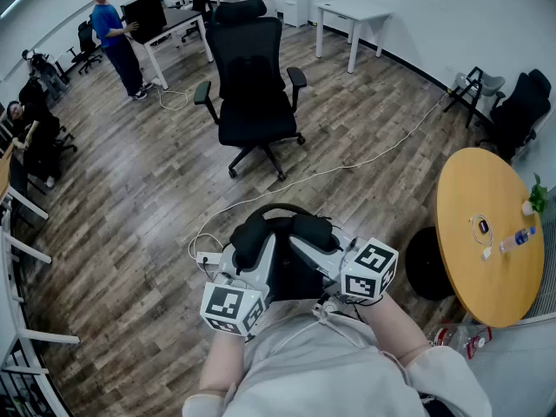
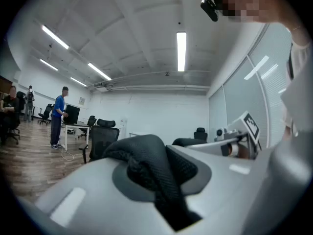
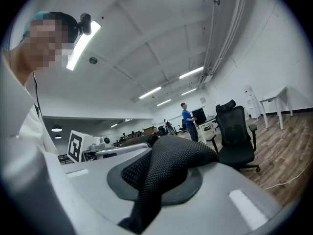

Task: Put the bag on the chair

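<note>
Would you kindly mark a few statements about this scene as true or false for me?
1. The black fabric bag rests on the black mesh office chair. False: the left tongs and right tongs hold it short of the chair.
2. The right tongs are shut on the bag's black mesh strap. True.
3. The round yellow table stands on the person's left. False: it stands on the right.
4. A person in a blue shirt stands beyond the chair. True.

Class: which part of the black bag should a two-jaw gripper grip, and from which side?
The padded mesh straps, one from each side: they are narrow and arch clear of the bag. Here the left gripper and right gripper each hold one.
</note>
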